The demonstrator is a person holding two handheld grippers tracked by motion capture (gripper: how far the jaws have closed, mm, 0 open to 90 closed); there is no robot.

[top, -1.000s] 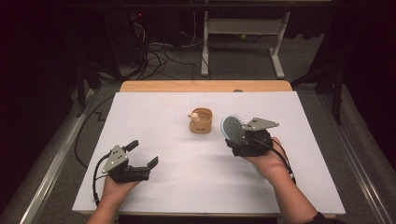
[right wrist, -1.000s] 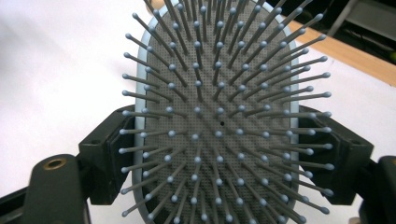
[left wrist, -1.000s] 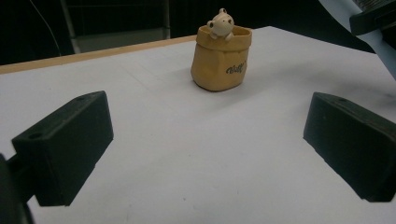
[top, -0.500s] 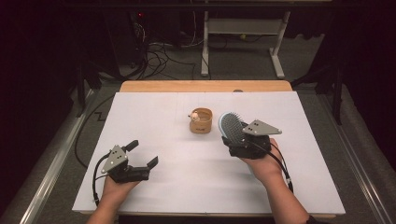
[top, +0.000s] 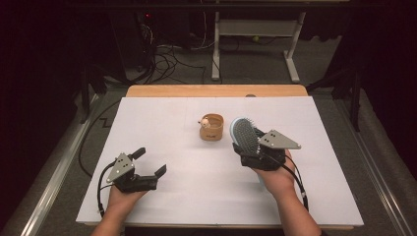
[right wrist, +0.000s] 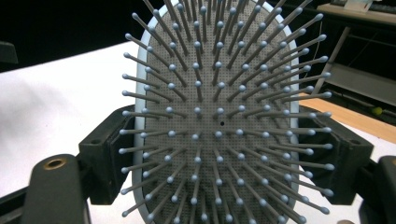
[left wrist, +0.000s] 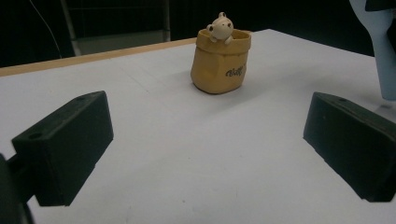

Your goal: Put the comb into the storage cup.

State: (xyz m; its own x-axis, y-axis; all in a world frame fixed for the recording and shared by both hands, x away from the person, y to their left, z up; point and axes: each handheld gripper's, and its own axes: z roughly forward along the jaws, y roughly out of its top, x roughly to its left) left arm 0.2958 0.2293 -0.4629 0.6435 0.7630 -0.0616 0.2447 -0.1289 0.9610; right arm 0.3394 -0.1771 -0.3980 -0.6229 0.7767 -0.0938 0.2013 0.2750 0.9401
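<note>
1. The right gripper (top: 248, 150) is at about 4 o'clock on the white table (top: 162, 123) in the high view, held in a hand that comes in from the bottom edge.
2. Its jaws pinch a light blue hairbrush (top: 244, 136) by the two long edges of the paddle head, which sticks out past the jaws toward 11 o'clock.
3. In the right gripper view the hairbrush (right wrist: 219, 116) faces the camera with its bristle side, grey pins with rounded tips on a grey pad inside a pale blue rim, and a black jaw presses each side of that rim at 9 and 3 o'clock.
4. The brush head is off the table surface, carried by the gripper alone.
5. A small tan pot (top: 212, 130) with a little animal figure peeking over its rim stands on the table near the centre, just beside the brush head at its 9 o'clock.
6. The left gripper (top: 150, 162) is at about 7 o'clock on the table, well apart from the pot and brush, with its jaws spread and nothing between them.
7. In the left gripper view the tan pot (left wrist: 220, 63) stands upright at 12 o'clock, well beyond the two parted black jaws, and a pale blue edge of the brush shows at 2 o'clock.
</note>
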